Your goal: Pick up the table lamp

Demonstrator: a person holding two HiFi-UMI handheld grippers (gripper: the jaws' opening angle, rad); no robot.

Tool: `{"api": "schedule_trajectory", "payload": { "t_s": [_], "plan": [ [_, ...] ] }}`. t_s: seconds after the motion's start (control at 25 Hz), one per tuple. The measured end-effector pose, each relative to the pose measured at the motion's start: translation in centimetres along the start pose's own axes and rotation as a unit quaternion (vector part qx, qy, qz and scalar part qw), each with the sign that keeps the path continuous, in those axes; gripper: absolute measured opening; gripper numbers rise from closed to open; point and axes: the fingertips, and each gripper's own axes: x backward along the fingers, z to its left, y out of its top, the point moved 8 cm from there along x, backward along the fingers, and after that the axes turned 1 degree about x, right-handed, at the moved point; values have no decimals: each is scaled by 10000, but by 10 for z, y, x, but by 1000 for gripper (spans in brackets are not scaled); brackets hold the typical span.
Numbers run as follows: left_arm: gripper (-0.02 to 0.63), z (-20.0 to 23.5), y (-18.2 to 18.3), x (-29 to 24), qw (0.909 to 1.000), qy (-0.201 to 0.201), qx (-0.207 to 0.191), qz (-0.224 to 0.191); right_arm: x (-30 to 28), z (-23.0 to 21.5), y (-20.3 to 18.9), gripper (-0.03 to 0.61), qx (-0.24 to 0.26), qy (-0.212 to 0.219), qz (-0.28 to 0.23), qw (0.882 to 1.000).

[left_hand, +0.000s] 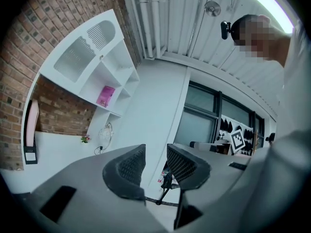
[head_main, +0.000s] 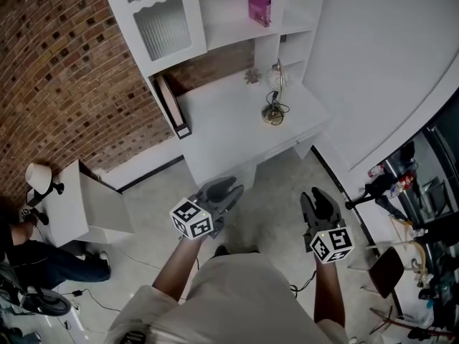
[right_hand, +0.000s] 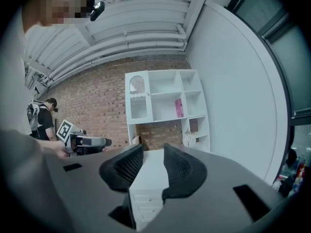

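White counter (head_main: 237, 131) carrying the table lamp (head_main: 273, 112), far right.
Left claw (head_main: 228, 189) and right claw (head_main: 320, 199) are hovering near, both part-open and empty.

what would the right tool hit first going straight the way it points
Likely the white desk, its drawer front showing between the open jaws of the right tool; depth is unclear.

Left tongs (left_hand: 154, 155) gape empty — lamp (left_hand: 106, 135) well beyond.

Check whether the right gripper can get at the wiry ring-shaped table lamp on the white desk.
Probably yes, after moving closer: the right gripper is open and empty, and the white desk before the table lamp lies bare.
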Motion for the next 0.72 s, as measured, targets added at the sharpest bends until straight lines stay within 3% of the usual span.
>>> {"api": "schedule_trajectory", "payload": {
  "t_s": [0.2,0.72],
  "plan": [
    [176,-11,-7,-4,9999,-28,115,-112,8,-11,-3,158,-32,94,6,10000],
    [173,-28,-26,-19,9998,204,57,66,19,-33,-17,172,-213,230,50,9995]
  ]
}}
